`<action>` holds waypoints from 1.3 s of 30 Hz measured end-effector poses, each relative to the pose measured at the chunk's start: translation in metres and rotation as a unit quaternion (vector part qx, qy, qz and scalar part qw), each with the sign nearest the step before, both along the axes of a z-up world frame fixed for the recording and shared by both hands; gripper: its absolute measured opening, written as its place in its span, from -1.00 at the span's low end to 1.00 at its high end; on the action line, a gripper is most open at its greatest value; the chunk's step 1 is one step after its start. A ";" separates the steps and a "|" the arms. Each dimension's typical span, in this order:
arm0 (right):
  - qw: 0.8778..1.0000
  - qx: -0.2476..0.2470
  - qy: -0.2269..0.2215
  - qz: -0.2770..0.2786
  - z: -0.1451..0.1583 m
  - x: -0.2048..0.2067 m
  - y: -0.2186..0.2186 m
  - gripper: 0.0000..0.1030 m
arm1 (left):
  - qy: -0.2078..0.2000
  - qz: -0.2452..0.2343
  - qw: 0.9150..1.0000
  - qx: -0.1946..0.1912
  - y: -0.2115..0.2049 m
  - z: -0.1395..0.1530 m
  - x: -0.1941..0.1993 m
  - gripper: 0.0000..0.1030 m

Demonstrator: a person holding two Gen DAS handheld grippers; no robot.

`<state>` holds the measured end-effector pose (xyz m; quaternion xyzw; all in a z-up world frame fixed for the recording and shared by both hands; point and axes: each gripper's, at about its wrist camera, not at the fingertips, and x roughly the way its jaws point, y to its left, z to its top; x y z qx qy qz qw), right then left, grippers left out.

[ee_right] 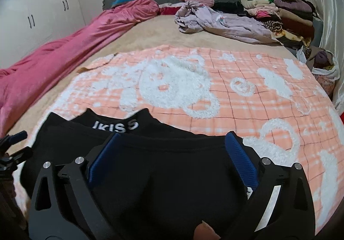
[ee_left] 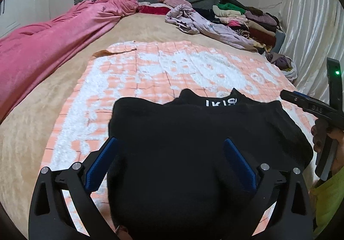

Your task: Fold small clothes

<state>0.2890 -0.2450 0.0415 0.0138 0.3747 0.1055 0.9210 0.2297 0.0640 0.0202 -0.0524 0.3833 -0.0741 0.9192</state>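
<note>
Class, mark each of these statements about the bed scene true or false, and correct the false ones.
1. The black garment lies on the orange-and-white checked blanket. True.
2. The left gripper is clamped shut on the garment. False: its jaws stand wide open.
3. A stack of folded clothes sits at the far right of the bed. True.
4. The pink quilt lies along the right side of the bed. False: it lies along the left.

Black garment (ee_left: 193, 154) near edge cut off by frame bottom behind left gripper (ee_left: 172, 158); white collar lettering (ee_right: 116, 127) partly folded under, unreadable; right gripper (ee_right: 172, 154) base cropped; far clothes pile (ee_left: 247, 18) beyond tongs too jumbled to separate
</note>
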 end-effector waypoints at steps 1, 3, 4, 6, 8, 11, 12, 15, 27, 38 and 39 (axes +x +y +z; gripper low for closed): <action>1.000 0.002 -0.003 0.000 0.002 -0.002 0.000 0.79 | 0.000 0.000 1.000 -0.001 0.001 0.001 0.000 0.91; 1.000 0.004 -0.008 0.002 0.008 -0.007 0.002 0.79 | -0.001 0.002 1.000 0.000 0.004 0.003 -0.001 0.91; 1.000 0.005 -0.012 0.003 0.010 -0.009 0.003 0.82 | -0.002 0.003 1.000 0.003 0.005 0.003 -0.002 0.91; 1.000 0.006 -0.018 0.005 0.014 -0.013 0.006 0.82 | -0.002 0.005 1.000 0.003 0.007 0.004 -0.004 0.91; 1.000 0.008 -0.019 0.011 0.017 -0.017 0.010 0.82 | -0.002 0.005 1.000 0.002 0.008 0.006 -0.006 0.91; 0.999 0.011 -0.023 0.019 0.021 -0.024 0.015 0.82 | -0.005 0.003 1.000 0.004 0.008 0.007 -0.008 0.91; 0.999 0.013 -0.025 0.021 0.022 -0.026 0.017 0.82 | -0.006 0.003 1.000 0.005 0.009 0.008 -0.009 0.91; 0.999 0.014 -0.030 0.032 0.026 -0.034 0.024 0.82 | -0.012 0.002 1.000 0.011 0.010 0.012 -0.012 0.91; 0.994 0.011 -0.048 0.095 0.040 -0.071 0.069 0.82 | -0.024 0.015 0.999 0.014 0.024 0.027 -0.021 0.91; 0.987 -0.007 -0.045 0.152 0.033 -0.108 0.112 0.82 | -0.024 0.031 0.999 0.005 0.041 0.033 -0.022 0.91; 0.987 -0.009 -0.045 0.156 0.032 -0.110 0.115 0.82 | -0.022 0.033 0.999 0.004 0.042 0.032 -0.021 0.91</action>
